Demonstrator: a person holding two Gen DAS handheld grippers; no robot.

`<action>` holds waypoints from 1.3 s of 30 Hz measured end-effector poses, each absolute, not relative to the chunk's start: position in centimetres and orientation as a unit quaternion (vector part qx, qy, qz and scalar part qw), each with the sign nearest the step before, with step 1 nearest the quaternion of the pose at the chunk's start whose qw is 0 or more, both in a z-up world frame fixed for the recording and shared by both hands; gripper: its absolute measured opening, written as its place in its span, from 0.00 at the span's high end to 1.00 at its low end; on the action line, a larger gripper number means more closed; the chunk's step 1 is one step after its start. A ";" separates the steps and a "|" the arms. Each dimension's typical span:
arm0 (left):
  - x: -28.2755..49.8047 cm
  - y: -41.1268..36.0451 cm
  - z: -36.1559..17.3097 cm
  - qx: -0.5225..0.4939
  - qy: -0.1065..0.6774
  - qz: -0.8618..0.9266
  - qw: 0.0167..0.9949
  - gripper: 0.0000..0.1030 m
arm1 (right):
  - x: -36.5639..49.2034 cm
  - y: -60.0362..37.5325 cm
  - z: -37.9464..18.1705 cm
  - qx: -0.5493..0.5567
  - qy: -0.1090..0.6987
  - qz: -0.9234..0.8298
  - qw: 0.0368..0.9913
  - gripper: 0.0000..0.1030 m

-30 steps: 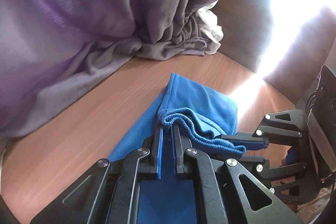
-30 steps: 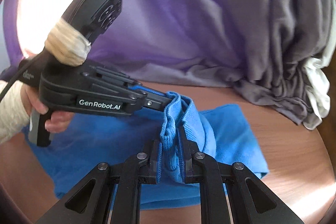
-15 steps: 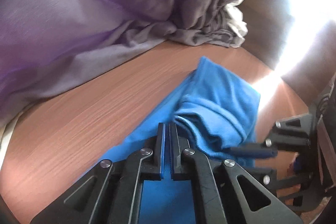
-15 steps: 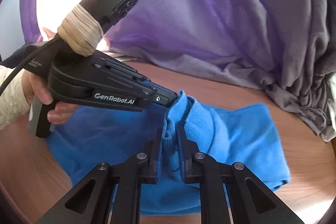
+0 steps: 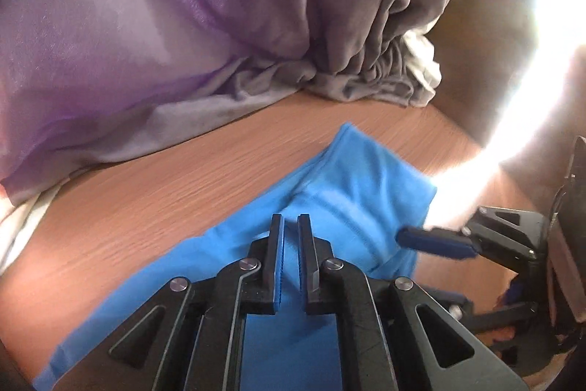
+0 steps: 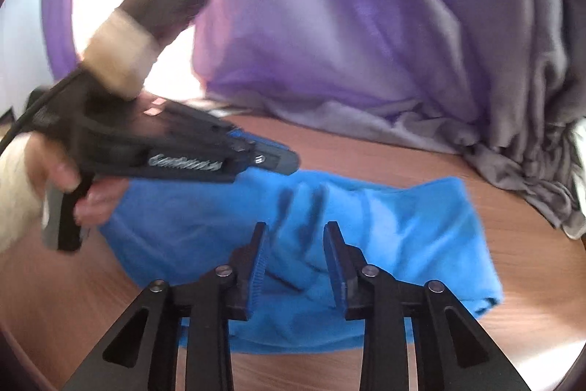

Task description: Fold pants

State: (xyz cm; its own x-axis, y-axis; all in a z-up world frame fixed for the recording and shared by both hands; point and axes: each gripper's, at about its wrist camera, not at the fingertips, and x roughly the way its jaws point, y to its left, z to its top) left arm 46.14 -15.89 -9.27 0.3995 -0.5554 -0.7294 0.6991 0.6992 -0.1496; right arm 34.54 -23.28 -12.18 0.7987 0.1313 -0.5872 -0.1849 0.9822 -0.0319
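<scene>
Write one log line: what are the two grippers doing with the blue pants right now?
left gripper: shut, nothing between its fingers | right gripper: jaws opening, off the fabric | blue pants: lying folded on wooden table

Pants on the table, curtain behind

The pants (image 6: 384, 226) lie mid-frame on the table (image 6: 531, 266); the curtain (image 6: 366, 24) fills the upper frame behind, its hem bunched at right.

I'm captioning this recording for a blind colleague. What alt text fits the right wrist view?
Bright blue fabric pants lie folded on a brown wooden table, the right gripper over them with jaws opening, nothing pinched. The left gripper hovers at left; purple-grey curtains hang behind.
</scene>
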 end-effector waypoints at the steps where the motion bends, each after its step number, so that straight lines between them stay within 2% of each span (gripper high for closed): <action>1: 45.9 -16.3 -9.1 0.088 0.396 -0.375 0.833 0.91 | 34.4 -24.2 -11.8 -0.039 0.302 0.071 0.950 0.69; 4: 45.4 -17.8 -9.1 0.091 0.388 -0.375 0.837 0.83 | 34.7 -26.5 -11.5 -0.035 0.303 0.029 0.952 0.69; 6: 45.2 -18.5 -9.1 0.098 0.388 -0.379 0.834 0.82 | 34.5 -28.8 -11.3 -0.020 0.303 -0.001 0.953 0.69; 8: 45.1 -19.5 -9.4 0.104 0.393 -0.384 0.829 0.82 | 34.3 -30.9 -11.1 -0.009 0.304 -0.031 0.952 0.61; 9: 45.1 -19.9 -9.7 0.106 0.398 -0.385 0.826 0.82 | 34.2 -32.0 -11.1 0.001 0.304 -0.048 0.951 0.54; 10: 45.1 -20.2 -10.0 0.109 0.404 -0.383 0.823 0.82 | 34.1 -33.0 -11.2 0.013 0.303 -0.061 0.951 0.54; 17: 45.0 -21.0 -13.4 0.144 0.451 -0.343 0.812 0.81 | 33.6 -37.2 -12.5 0.099 0.309 -0.105 0.940 0.54; 25: 44.9 -19.2 -14.0 0.106 0.469 -0.304 0.822 0.74 | 33.6 -39.5 -14.7 0.170 0.321 -0.108 0.925 0.54; 39: 44.5 -17.9 -14.4 0.062 0.473 -0.270 0.836 0.71 | 34.3 -39.0 -16.4 0.212 0.343 -0.057 0.913 0.54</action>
State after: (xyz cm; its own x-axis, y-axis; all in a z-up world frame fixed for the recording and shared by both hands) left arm 44.55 -17.92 -14.36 0.4069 -0.3941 -0.8241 0.5108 0.8461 -0.1523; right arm 34.32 -39.03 -16.42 0.7588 0.0421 -0.6500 0.2489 0.9034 0.3491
